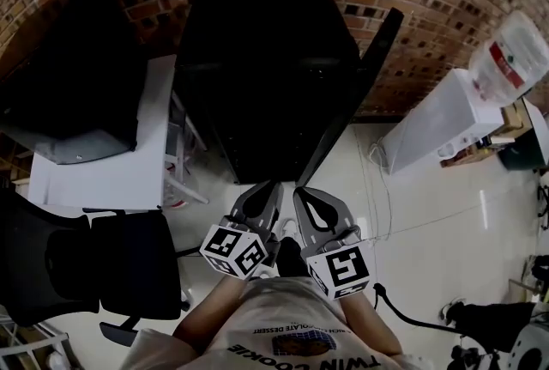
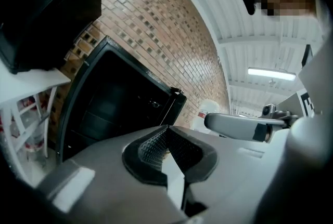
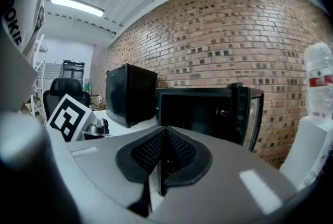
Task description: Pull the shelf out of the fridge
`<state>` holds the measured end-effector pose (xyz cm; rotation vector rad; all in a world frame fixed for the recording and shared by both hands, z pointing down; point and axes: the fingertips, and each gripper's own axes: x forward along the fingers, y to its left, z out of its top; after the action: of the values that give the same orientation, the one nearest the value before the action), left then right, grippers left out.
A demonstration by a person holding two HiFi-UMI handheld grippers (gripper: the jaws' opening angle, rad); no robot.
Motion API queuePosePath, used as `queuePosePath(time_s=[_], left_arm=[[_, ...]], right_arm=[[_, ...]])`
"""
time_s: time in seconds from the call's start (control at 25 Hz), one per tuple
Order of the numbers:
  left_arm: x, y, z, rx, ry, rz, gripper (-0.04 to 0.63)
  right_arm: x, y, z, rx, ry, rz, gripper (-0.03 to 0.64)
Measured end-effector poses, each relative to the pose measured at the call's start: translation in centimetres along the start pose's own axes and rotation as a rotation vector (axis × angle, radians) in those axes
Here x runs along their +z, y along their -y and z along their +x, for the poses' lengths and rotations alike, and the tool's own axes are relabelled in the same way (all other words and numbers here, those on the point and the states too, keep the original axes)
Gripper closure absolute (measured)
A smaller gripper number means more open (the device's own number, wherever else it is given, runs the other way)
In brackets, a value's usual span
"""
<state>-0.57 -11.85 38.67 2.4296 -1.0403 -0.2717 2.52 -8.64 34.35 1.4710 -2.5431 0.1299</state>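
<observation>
The open fridge [image 1: 266, 85] stands straight ahead, well apart. The left gripper [image 1: 262, 191] and right gripper [image 1: 306, 195] are equally near, both closed and empty.

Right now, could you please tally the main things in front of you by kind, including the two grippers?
Grippers: 2 (left gripper, right gripper, both jaws shut and empty)
Black units: 2 (open fridge, black box on the table)
White table: 1
Office chair: 1
Water dispenser: 1
Total: 7
</observation>
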Motion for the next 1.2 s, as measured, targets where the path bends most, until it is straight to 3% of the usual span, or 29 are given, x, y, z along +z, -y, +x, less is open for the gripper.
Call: queuePosePath(time_s=[0.2,0.52,0.92,1.2], left_arm=[[-1.2,-3.0,3.3,0.029,0.008,-0.071,0.595],[-4.3,-8.9,7.9,0.058,0.039,-0.248,0.549],[-7.6,-16.4,11.3,0.054,0.174,-0.512,0.469],[-11.2,-23.2,13.0,0.143,0.271,-0.646,0.414]], right_arm=[[-0.3,2.7,2.3,0.02,-0.026,-0.002,0.612],[-0.3,5.3,4.7,0.06,-0.062,-0.034,0.612],[-2.3,5.4,6.1,0.127,-0.139,-0.082,0.612],[-4.0,7.0,6.7,0.143,-0.19,-0.107,0.612]])
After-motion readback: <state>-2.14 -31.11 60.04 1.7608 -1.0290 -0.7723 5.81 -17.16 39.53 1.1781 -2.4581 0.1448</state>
